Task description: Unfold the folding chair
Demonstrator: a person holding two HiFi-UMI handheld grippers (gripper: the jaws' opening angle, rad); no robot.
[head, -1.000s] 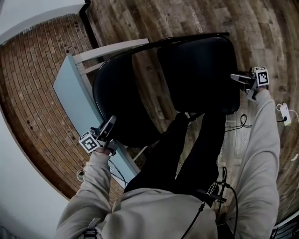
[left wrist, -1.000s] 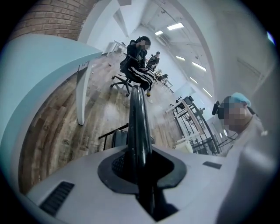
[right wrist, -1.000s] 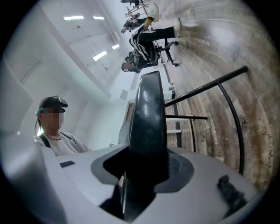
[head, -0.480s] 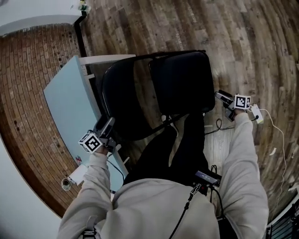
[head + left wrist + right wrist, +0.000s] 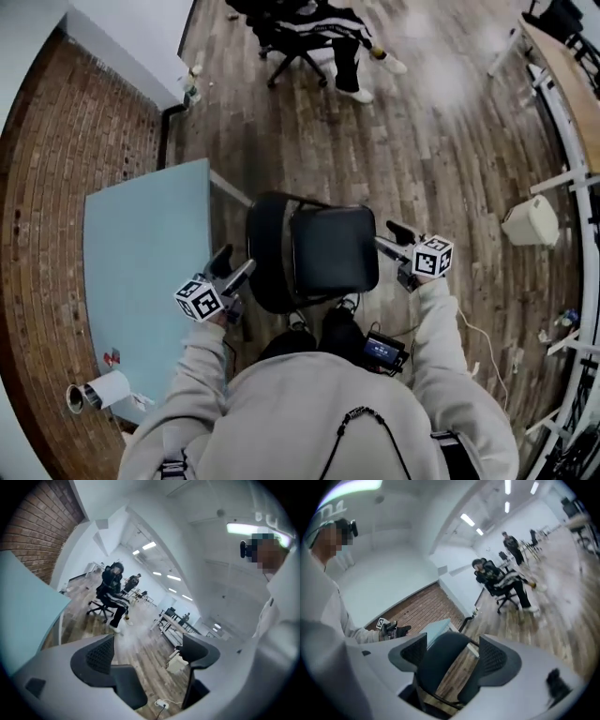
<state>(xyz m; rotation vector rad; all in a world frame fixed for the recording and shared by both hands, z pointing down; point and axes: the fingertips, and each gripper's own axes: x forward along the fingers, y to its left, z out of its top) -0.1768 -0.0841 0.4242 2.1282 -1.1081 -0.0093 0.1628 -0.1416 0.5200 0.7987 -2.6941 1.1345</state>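
Note:
The black folding chair (image 5: pixel 333 248) stands opened on the wood floor, its seat level and its rounded backrest (image 5: pixel 266 251) on the left. My left gripper (image 5: pixel 234 265) hangs above the backrest's near edge, apart from it. Its jaws have just been opening and nothing is between them (image 5: pixel 150 653). My right gripper (image 5: pixel 389 236) hovers off the seat's right edge, also just opened and empty. In the right gripper view the backrest (image 5: pixel 436 660) shows far beyond the open gripper (image 5: pixel 452 653), with the left gripper (image 5: pixel 391 629) behind it.
A light blue table (image 5: pixel 141 253) stands left of the chair, against the brick wall (image 5: pixel 42 197). A person sits on an office chair (image 5: pixel 309 28) at the far end. A white box (image 5: pixel 532 220) and desks (image 5: pixel 562 75) are at the right. A cable (image 5: pixel 478 337) lies on the floor.
Both grippers have come off the chair's edges and risen well above it, jaws opened. The head view has pulled up, so the chair looks smaller and more of the room shows.

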